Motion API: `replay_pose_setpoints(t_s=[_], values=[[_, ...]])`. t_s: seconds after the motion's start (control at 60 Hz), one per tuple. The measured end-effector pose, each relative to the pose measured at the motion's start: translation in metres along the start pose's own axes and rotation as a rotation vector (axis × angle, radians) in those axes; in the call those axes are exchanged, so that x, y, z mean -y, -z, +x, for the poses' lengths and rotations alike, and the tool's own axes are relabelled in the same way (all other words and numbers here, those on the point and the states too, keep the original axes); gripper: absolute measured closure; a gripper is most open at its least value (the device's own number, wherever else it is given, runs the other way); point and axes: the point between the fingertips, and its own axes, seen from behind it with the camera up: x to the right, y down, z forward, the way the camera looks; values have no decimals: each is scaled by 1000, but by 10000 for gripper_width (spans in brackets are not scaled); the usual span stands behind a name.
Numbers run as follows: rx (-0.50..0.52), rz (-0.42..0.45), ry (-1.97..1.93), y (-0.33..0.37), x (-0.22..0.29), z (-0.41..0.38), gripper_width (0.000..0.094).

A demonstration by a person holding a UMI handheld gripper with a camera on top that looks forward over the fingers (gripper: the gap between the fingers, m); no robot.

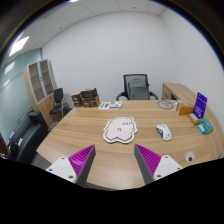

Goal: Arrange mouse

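A white mouse [164, 131] lies on the wooden table [110, 158], to the right of a white, animal-shaped mouse pad [120, 129] in the middle of the table. My gripper [113, 161] is above the table's near part, well short of both. Its two fingers with purple pads [80, 158] stand wide apart with nothing between them. The mouse lies beyond the right finger, the pad beyond the gap between the fingers.
A small white round object [190, 157] lies near the right finger. At the far right are a purple box [200, 104], a teal item [205, 126] and a round white object [166, 104]. An office chair [137, 87] stands behind the table, another [27, 133] at the left.
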Motion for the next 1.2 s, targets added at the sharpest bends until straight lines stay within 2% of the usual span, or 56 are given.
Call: replay_pose_setpoints(t_s=[0.1, 0.3, 0.483, 0.85, 1.017, 1.1, 1.133, 1.167, 1.2], values=[[-93, -16, -43, -11, -13, 25, 129], [-204, 26, -52, -28, -27, 92, 135], [-300, -20, -74, -69, -50, 180, 128], [-222, -83, -35, -204, -46, 283, 129], [-208, -83, -4, -238, -26, 305, 130], [-205, -83, 14, -252, -17, 313, 197], [-198, -86, 16, -255, -16, 315, 287], [-197, -92, 10, -258, -14, 316, 416], [-201, -102, -6, -258, -14, 318, 422]])
